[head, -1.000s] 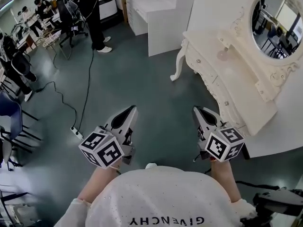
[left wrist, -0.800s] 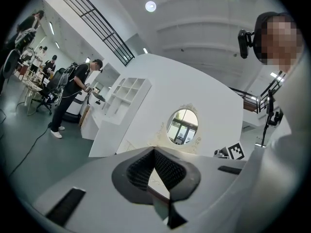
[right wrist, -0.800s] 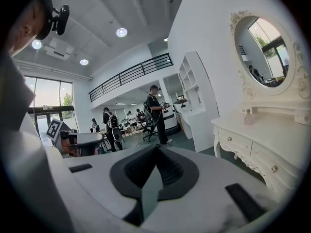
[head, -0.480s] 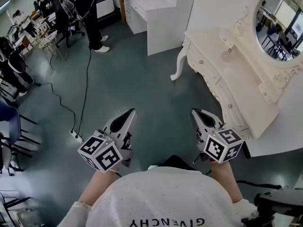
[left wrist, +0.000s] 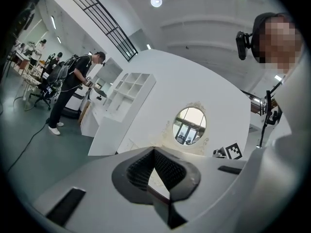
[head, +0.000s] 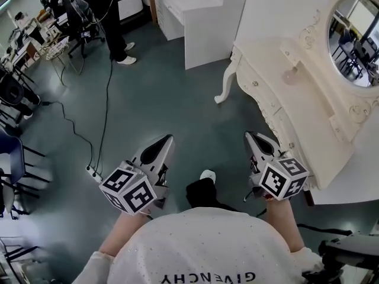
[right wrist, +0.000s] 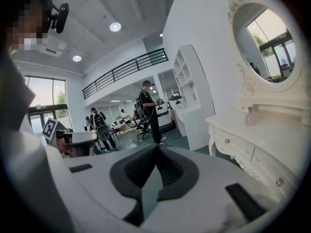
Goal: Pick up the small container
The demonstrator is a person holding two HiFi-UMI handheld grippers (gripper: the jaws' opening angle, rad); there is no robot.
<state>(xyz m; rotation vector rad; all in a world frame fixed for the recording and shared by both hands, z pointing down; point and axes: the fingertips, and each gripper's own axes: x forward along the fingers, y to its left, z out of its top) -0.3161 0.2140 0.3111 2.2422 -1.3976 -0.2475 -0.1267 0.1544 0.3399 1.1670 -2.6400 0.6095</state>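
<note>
The small container (head: 290, 76), a pale pinkish see-through piece with a narrower top, stands upright on the white dressing table (head: 308, 120), toward the back edge of its top and close under the carved frame of the oval mirror (head: 357, 37). The right gripper view shows it too (right wrist: 249, 116), alone on that stretch of the top, above the table's knobbed drawers. The left gripper (head: 168, 138) and the right gripper (head: 248, 135) are both held out over the grey-green floor (head: 177, 99), each with its marker cube (head: 129, 188) nearest the person, and both are well apart from the container. The right one is near the table's front edge and the left one is farther out over open floor. In the left gripper view the left gripper (left wrist: 154, 152) has its ribbed pads pressed together at the tips with nothing between them (only a sliver of the white table shows through the gap lower down). The right gripper (right wrist: 156, 148) is likewise closed tip to tip and empty. A white cabinet (head: 201, 16) stands past the table's curved leg. A black cable (head: 106, 108) runs across the floor to a power strip (head: 92, 171). A person (head: 112, 16) in dark clothes stands at the far left.
</note>
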